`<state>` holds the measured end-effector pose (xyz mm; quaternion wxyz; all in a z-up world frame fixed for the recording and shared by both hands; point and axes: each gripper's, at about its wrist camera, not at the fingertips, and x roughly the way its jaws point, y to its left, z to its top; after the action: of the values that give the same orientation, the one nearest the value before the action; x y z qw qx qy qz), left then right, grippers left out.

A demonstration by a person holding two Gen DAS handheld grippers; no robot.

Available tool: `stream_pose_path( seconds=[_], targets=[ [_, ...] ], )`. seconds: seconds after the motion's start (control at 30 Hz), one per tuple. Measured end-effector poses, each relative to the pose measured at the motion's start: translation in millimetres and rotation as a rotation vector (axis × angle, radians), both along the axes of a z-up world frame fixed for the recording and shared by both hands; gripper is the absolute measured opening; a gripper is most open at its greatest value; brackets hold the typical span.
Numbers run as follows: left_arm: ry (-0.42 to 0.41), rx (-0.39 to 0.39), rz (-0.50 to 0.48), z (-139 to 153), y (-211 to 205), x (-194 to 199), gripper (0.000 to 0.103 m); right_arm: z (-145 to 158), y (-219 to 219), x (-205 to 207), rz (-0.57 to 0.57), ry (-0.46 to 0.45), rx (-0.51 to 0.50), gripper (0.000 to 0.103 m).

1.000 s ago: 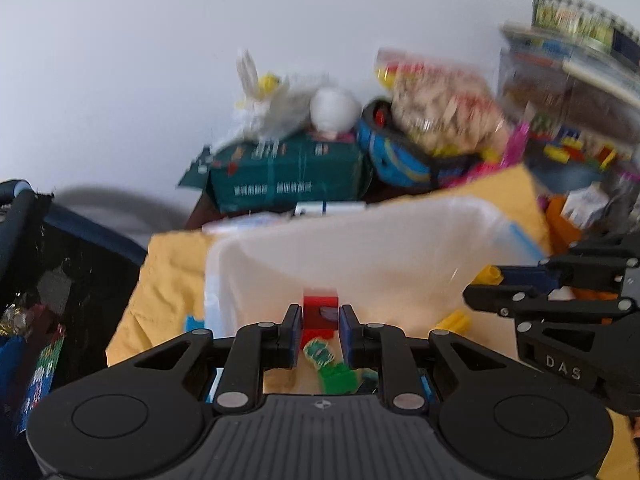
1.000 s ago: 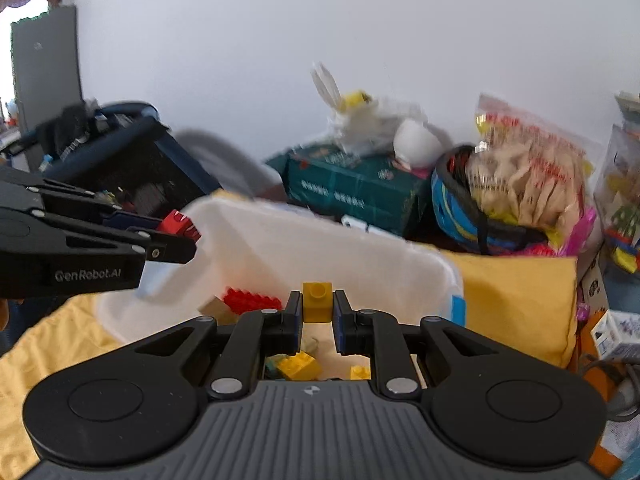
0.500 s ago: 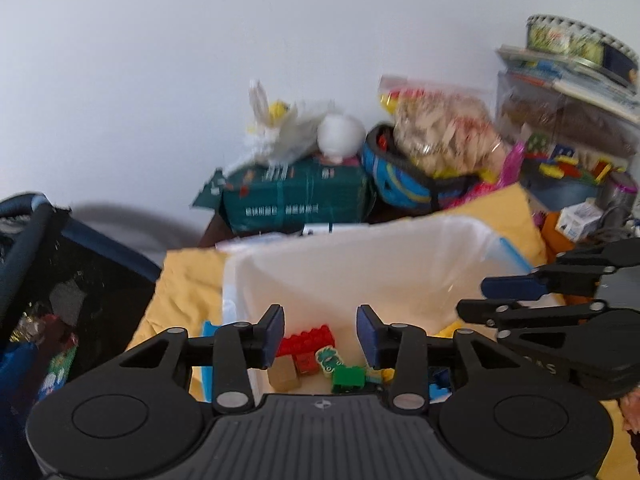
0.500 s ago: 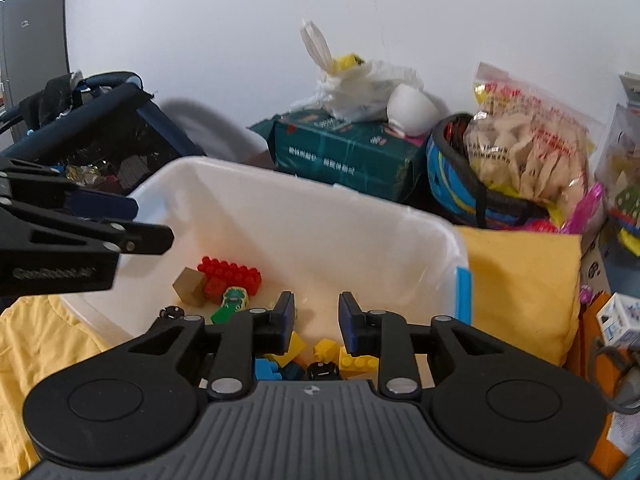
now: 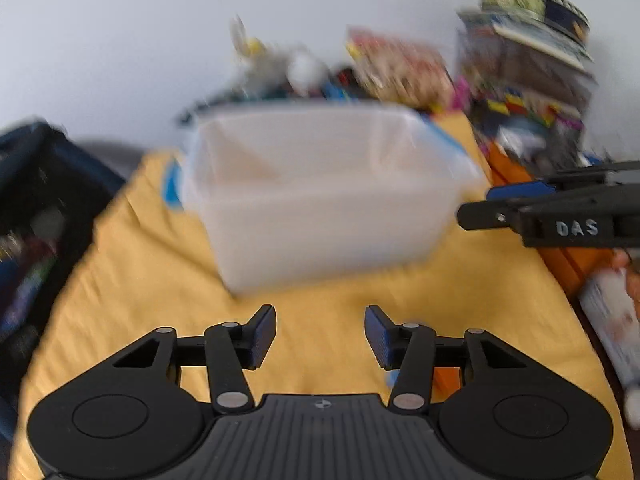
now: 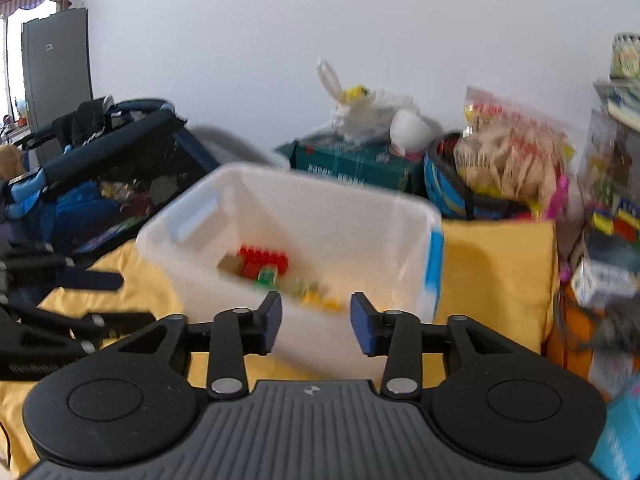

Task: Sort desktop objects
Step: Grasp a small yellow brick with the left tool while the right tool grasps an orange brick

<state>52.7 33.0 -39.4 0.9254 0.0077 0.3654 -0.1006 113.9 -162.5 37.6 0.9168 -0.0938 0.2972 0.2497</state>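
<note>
A translucent white plastic bin (image 5: 320, 196) stands on a yellow cloth (image 5: 132, 264). In the right wrist view the bin (image 6: 360, 220) holds several toy bricks, among them a red brick (image 6: 264, 258), a green one (image 6: 267, 278) and yellow ones (image 6: 320, 300). My left gripper (image 5: 320, 338) hangs over the cloth in front of the bin, jaws opening, nothing between them. My right gripper (image 6: 316, 322) is before the bin's near wall, jaws opening and empty. Its fingers (image 5: 516, 204) show at the right of the left wrist view; the left gripper's fingers (image 6: 92, 280) show at the left of the right wrist view.
Behind the bin lie a green carton (image 6: 356, 162), a white plastic bag (image 6: 368, 114), a blue helmet (image 6: 448, 192) and a snack bag (image 6: 516, 156). A dark blue basket (image 6: 100, 168) stands left. Stacked boxes and toys (image 5: 532, 92) crowd the right; a small orange piece (image 5: 446, 378) lies behind my left gripper's right finger.
Both grippers opened and dropped their bricks, red from the left, yellow from the right, into the bin. Both have since pulled back from over the bin toward its front.
</note>
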Motion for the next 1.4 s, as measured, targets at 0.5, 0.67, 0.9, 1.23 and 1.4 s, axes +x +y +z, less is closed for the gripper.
stream_pose_path(
  seconds=[0.5, 0.67, 0.9, 1.23, 1.4],
  targets=[
    [0.058, 0.234, -0.389, -50, -71, -20, 0.039, -73, -44, -47, -0.083, 0.199, -0.054, 0.045],
    [0.078, 0.344, -0.528, -61, -77, -2, 0.034, -71, -51, -58, -0.101, 0.197, -0.048, 0.045],
    [0.111, 0.254, -0.517, -59, -65, 17, 0.027, -77, -52, -68, -0.121, 0.211, -0.052, 0.045],
    [0.245, 0.108, -0.261, -53, -14, -20, 0.027, -85, -27, -68, -0.027, 0.215, -0.070, 0.045],
    [0.211, 0.070, -0.143, -57, 4, -42, 0.028, -93, 5, -75, 0.082, 0.109, -0.167, 0.044]
  ],
)
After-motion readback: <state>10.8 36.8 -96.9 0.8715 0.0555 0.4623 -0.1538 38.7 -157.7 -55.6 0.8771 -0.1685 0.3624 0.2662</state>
